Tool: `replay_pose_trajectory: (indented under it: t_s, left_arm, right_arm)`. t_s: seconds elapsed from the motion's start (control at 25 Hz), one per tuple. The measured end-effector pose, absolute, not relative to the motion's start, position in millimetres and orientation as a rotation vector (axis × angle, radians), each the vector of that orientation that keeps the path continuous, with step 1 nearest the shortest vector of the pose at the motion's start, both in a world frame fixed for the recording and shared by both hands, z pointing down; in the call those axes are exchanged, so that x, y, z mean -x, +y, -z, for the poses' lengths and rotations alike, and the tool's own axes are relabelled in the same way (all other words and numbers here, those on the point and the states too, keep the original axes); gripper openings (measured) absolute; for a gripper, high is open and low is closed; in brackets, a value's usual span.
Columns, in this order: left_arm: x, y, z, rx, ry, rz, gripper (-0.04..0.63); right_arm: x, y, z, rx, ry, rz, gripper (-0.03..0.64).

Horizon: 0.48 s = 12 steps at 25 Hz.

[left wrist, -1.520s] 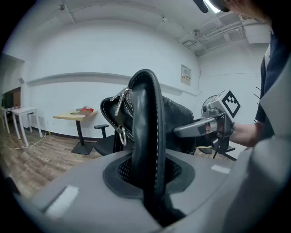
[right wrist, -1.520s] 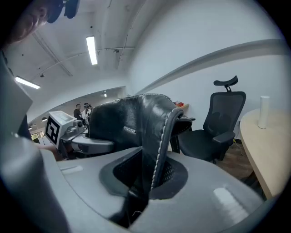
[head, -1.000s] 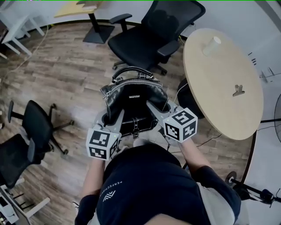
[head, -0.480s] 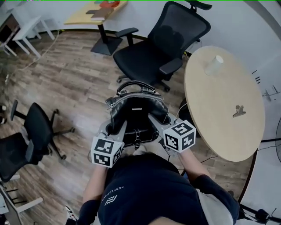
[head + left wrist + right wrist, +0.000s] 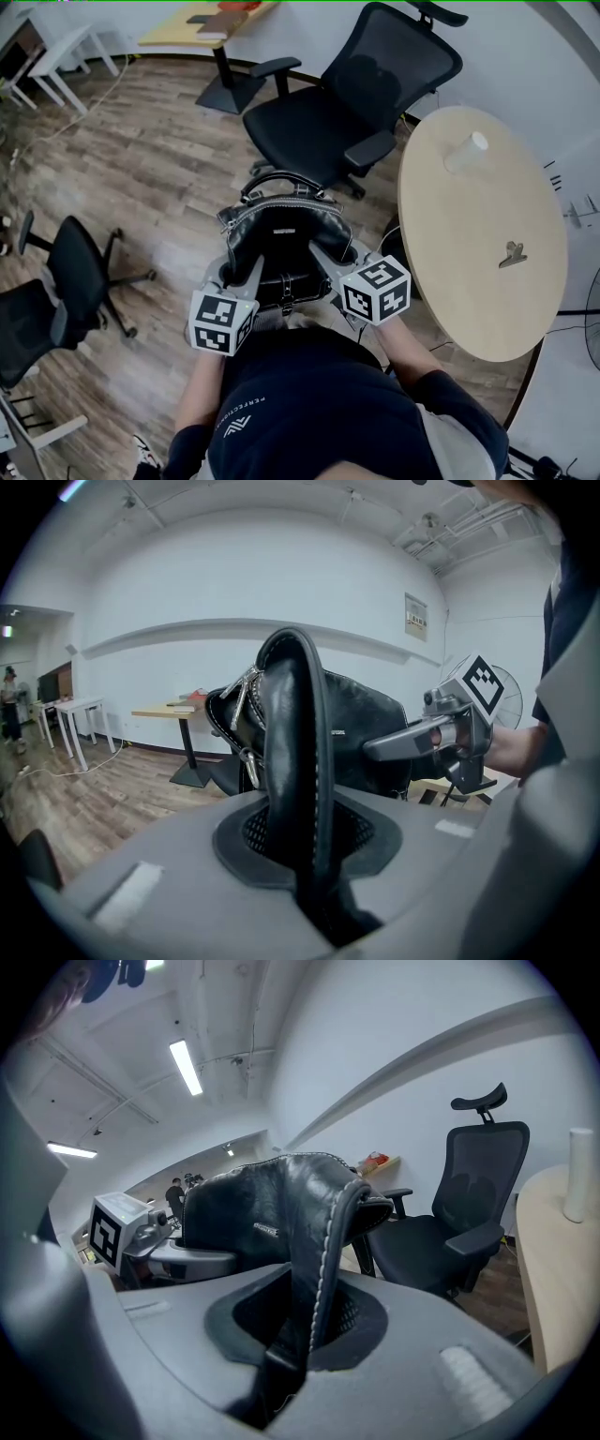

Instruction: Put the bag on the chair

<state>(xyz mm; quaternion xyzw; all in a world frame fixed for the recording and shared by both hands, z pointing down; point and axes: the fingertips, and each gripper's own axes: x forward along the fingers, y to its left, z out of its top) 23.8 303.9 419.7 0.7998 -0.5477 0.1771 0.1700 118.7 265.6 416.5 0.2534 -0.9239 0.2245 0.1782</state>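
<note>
A black leather bag (image 5: 286, 230) hangs in the air in front of the person, held from both sides. My left gripper (image 5: 251, 269) is shut on the bag's left strap (image 5: 292, 761), which runs up between its jaws. On the other side, my right gripper (image 5: 321, 253) is shut on the bag's stitched right edge (image 5: 319, 1269). The black mesh office chair (image 5: 333, 122) stands just beyond the bag with its seat bare. The same chair (image 5: 450, 1232) shows to the right in the right gripper view. Each gripper view shows the other gripper, the right (image 5: 441, 733) and the left (image 5: 141, 1232), across the bag.
A round wooden table (image 5: 487, 244) stands close on the right with a paper cup (image 5: 466, 152) and a binder clip (image 5: 512, 254) on it. A second black chair (image 5: 56, 291) is at the left. A desk (image 5: 211, 21) stands at the far wall.
The view has shifted, so the mesh chair sits lower and larger in the picture, closer to the bag. Both grippers keep their hold on the bag.
</note>
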Motion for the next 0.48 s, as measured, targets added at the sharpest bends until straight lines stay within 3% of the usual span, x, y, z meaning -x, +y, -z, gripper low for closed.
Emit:
replay_pose_trajectory:
  t_s: [0.48]
  left_arm:
    - [18.3,205.1,-432.0,-2.285,-1.473,-0.502,0.084]
  right_arm:
    - [-77.3,169.3,-427.9,-0.800,-2.554,-0.680,0.038]
